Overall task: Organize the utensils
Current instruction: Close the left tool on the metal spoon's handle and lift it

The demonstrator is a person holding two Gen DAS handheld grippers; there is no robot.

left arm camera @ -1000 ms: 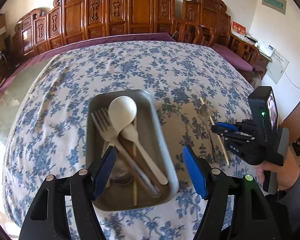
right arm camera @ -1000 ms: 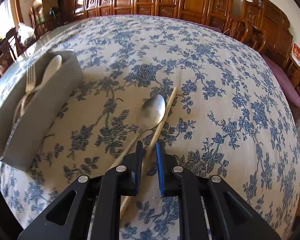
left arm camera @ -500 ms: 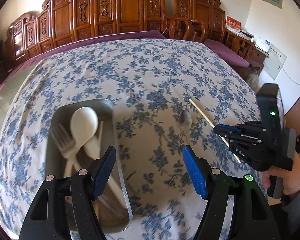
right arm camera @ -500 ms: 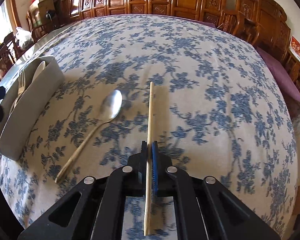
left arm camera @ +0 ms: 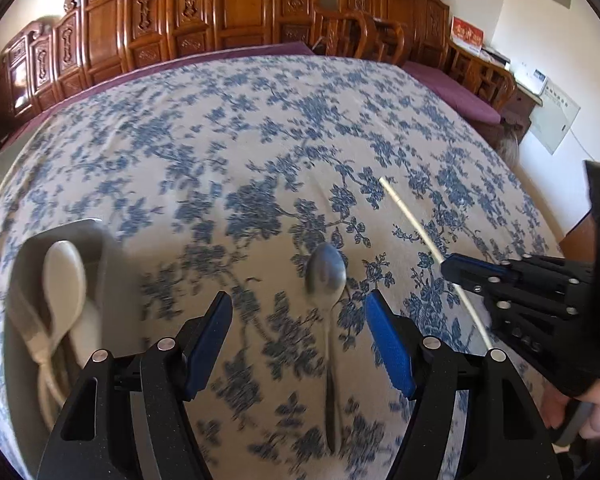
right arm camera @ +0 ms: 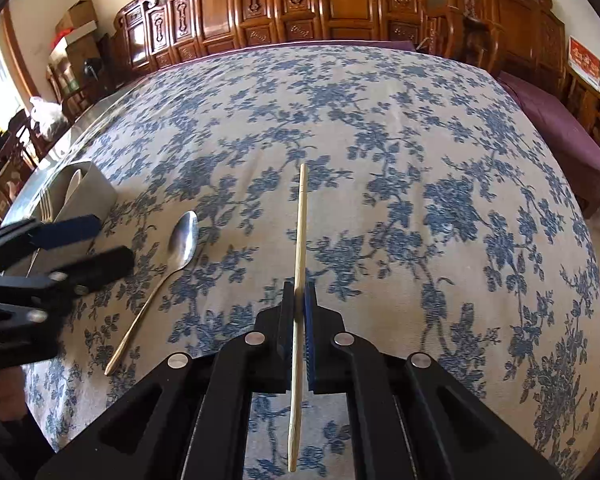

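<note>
My right gripper (right arm camera: 299, 298) is shut on a light wooden chopstick (right arm camera: 300, 228) and holds it above the tablecloth; it also shows in the left wrist view (left arm camera: 452, 266) with the chopstick (left arm camera: 410, 220). My left gripper (left arm camera: 300, 320) is open and empty, hovering over a metal spoon (left arm camera: 327, 276) that lies on the cloth; the spoon also shows in the right wrist view (right arm camera: 182, 242). A grey tray (left arm camera: 88, 232) at the left holds a white plastic spoon (left arm camera: 64, 276) and other utensils.
The table is covered by a blue floral cloth (right arm camera: 420, 160). Carved wooden chairs (left arm camera: 240, 12) line the far side. A purple cushioned bench (right arm camera: 556, 120) stands to the right. The tray also shows at the left of the right wrist view (right arm camera: 94, 192).
My left gripper has moved right, from over the tray to over the metal spoon. My right gripper closed on the chopstick and lifted it off the cloth.
</note>
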